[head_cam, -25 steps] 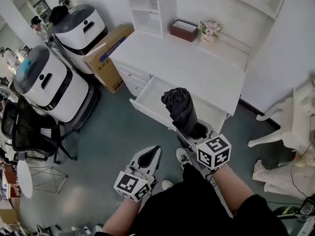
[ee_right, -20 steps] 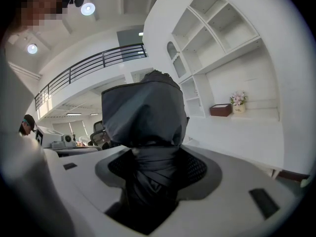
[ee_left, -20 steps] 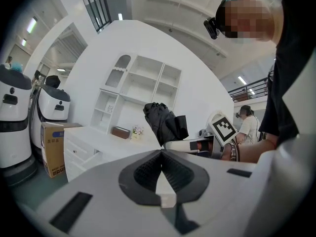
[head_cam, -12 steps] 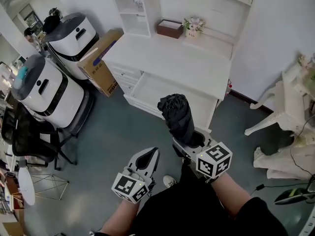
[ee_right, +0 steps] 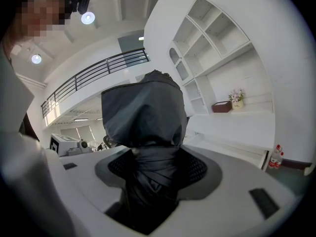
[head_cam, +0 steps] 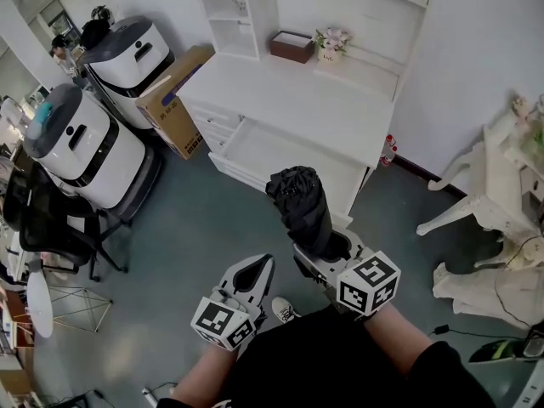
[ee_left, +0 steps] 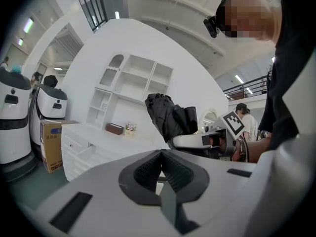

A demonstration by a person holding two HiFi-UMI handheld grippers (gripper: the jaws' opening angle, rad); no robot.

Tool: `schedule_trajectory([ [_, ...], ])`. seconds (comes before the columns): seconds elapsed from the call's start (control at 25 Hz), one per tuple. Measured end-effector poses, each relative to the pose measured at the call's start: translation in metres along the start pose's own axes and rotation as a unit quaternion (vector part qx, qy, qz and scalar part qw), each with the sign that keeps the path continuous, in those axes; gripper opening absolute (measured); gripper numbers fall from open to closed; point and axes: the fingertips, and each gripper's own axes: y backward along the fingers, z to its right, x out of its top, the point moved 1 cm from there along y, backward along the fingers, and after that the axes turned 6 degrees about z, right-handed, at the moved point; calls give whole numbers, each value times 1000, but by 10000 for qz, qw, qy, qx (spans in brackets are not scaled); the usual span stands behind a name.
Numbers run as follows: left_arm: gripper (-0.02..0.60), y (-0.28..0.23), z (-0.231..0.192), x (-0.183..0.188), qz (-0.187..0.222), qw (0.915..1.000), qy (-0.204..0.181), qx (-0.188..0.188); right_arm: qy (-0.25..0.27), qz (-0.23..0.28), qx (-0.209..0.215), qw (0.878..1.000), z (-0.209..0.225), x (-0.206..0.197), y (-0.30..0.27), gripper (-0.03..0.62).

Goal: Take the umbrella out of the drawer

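Note:
A folded black umbrella (head_cam: 302, 206) stands upright in my right gripper (head_cam: 327, 249), which is shut on it; it fills the right gripper view as the umbrella (ee_right: 145, 132). It is held in the air in front of the white desk (head_cam: 297, 113), clear of the open drawer (head_cam: 255, 147), which looks empty. My left gripper (head_cam: 255, 272) hangs low beside my legs, shut with nothing in it. In the left gripper view the umbrella (ee_left: 165, 117) and the right gripper (ee_left: 207, 139) show ahead, past the left gripper's closed pads (ee_left: 163, 174).
On the desk stand a brown box (head_cam: 291, 46) and a small flower pot (head_cam: 331, 42) below white shelves. Two white robots (head_cam: 81, 147) and a cardboard box (head_cam: 174, 100) stand at the left, a black chair (head_cam: 51, 228) further left, white furniture (head_cam: 484, 202) at the right.
I have stepped back from the desk with the umbrella still in my right gripper; desk and drawer sit farther off in view. The left gripper has hardly moved.

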Motion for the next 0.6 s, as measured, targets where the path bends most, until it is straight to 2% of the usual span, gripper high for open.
schedule_trajectory([
  [0.24, 3, -16, 34, -4, 133, 9994, 61, 309, 36, -164, 254, 9995, 14, 6, 33, 249],
  [0.6, 3, -27, 77, -27, 197, 9957, 191, 890, -27, -472, 593, 9971, 34, -12, 84, 249],
])
